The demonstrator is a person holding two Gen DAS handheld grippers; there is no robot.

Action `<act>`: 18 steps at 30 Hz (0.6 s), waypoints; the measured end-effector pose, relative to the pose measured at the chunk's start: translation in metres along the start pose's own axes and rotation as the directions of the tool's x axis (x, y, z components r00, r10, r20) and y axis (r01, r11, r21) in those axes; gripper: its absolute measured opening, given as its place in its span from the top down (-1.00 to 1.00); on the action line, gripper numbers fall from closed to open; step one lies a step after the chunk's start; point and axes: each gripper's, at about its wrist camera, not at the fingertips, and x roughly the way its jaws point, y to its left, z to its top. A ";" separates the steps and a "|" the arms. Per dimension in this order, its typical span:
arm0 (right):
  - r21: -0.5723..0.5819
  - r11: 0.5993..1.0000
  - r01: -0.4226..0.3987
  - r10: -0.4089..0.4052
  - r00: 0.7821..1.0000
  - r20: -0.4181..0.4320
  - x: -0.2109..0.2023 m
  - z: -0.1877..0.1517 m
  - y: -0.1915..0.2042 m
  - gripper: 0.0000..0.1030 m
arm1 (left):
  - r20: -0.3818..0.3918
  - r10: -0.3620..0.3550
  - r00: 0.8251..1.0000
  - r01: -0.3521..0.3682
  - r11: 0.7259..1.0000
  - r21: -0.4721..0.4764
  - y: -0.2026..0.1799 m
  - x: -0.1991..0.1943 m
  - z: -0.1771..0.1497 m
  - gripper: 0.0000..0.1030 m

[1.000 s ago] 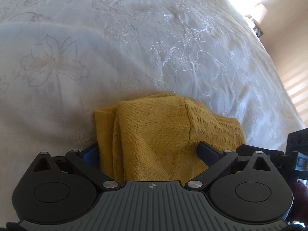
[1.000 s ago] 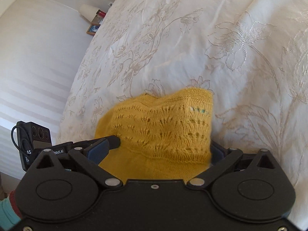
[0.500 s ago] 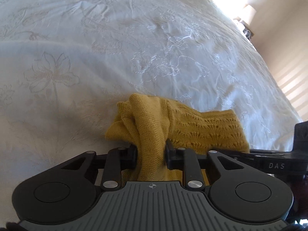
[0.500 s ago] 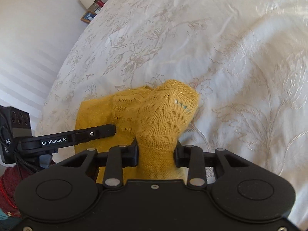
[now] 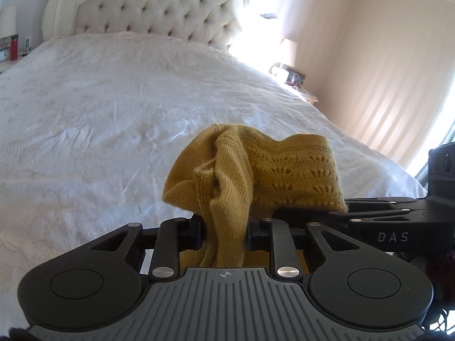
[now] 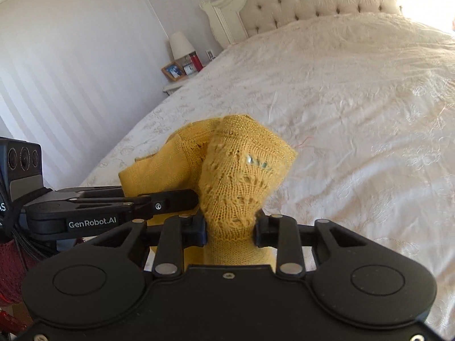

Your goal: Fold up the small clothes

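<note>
A small mustard-yellow knitted garment [image 5: 250, 170] with a lacy hem is held up off the white bed. My left gripper [image 5: 224, 231] is shut on its plain-knit side, which bunches between the fingers. My right gripper [image 6: 230, 227] is shut on the lacy side [image 6: 241, 170]. The two grippers are side by side, close together. The right gripper shows at the right of the left wrist view [image 5: 384, 216], and the left gripper shows at the left of the right wrist view [image 6: 113, 201]. The lower part of the garment is hidden behind the gripper bodies.
The bed with a white embroidered cover [image 5: 113, 108] stretches ahead to a tufted cream headboard [image 5: 159, 5]. A nightstand with a lamp [image 6: 180, 45], a picture frame and a red bottle stands on one side. Another lamp [image 5: 288, 48] and nightstand stand by the bright window side.
Both grippers went from open around the folded garment to shut on it. They then lifted it off the bed and tilted up, so the headboard is now in view.
</note>
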 end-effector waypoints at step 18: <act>0.094 0.973 0.209 -0.180 0.950 -0.256 -0.049 -0.083 -0.074 0.01 | -0.236 0.236 0.943 -0.241 0.971 0.010 -0.041 0.027 -0.093 0.44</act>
